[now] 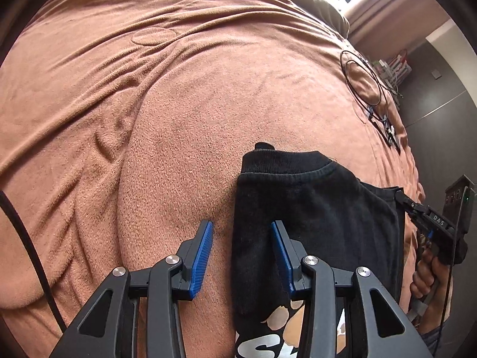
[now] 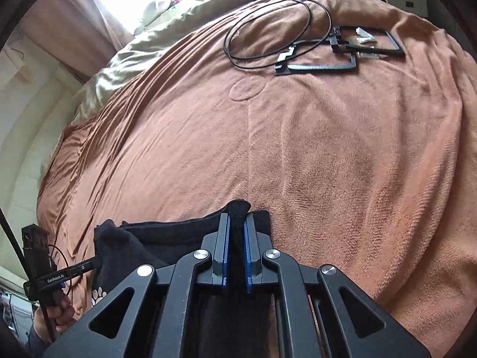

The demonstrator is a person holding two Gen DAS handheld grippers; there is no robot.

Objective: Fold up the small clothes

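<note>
Shirt [image 1: 316, 208], black, folded, on brown blanket [image 1: 179, 104]. Right gripper [image 2: 237, 229] clamped on its edge; left gripper [image 1: 242, 238] open, straddling opposite edge. Cable [image 2: 268, 24] coiled well apart.

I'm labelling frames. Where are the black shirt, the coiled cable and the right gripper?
black shirt [image 1: 313, 208]: left wrist view, its chest.
coiled cable [image 2: 238, 35]: right wrist view, loop's left arc.
right gripper [image 2: 237, 232]: right wrist view, between fingertips.

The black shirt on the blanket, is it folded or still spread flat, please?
Partly folded: the black shirt has its side doubled over itself by the collar, with one edge pinched in the right tongs. The left tongs are open.
</note>
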